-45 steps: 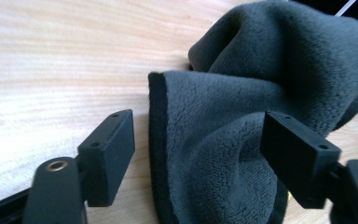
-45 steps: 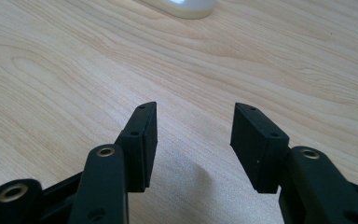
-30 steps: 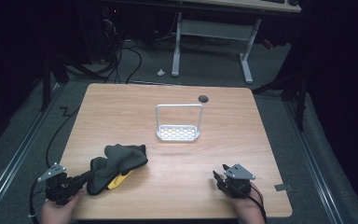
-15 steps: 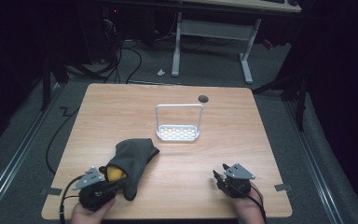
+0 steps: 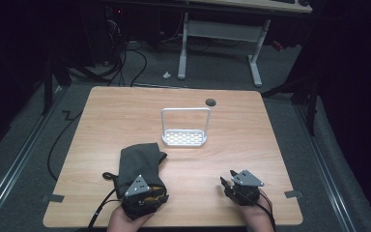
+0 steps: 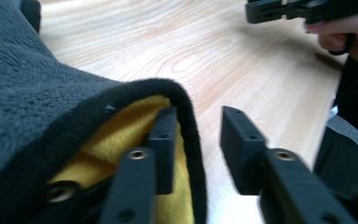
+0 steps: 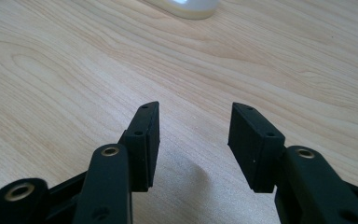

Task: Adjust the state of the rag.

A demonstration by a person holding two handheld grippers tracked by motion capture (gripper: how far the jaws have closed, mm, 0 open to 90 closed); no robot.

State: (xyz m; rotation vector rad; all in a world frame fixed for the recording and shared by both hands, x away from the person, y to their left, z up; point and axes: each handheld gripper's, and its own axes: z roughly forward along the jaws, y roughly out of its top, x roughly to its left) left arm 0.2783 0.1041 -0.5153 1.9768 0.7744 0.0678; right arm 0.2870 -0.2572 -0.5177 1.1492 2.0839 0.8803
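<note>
The soft, light dark fleece cloth [image 5: 140,162] with yellow lining should drape limply; the left gripper [image 6: 198,144] has just been opening, one jaw tucked inside its bound hem, the best hold, while the right gripper [image 7: 193,140] waits open over the worktop [image 5: 251,140].

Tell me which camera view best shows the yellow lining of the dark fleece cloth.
The left gripper view: the yellow lining of the dark fleece cloth sits close up, with one jaw of the left gripper inside the fold. The high view shows just a yellow sliver beneath that gripper. The right gripper view looks at bare table.
</note>
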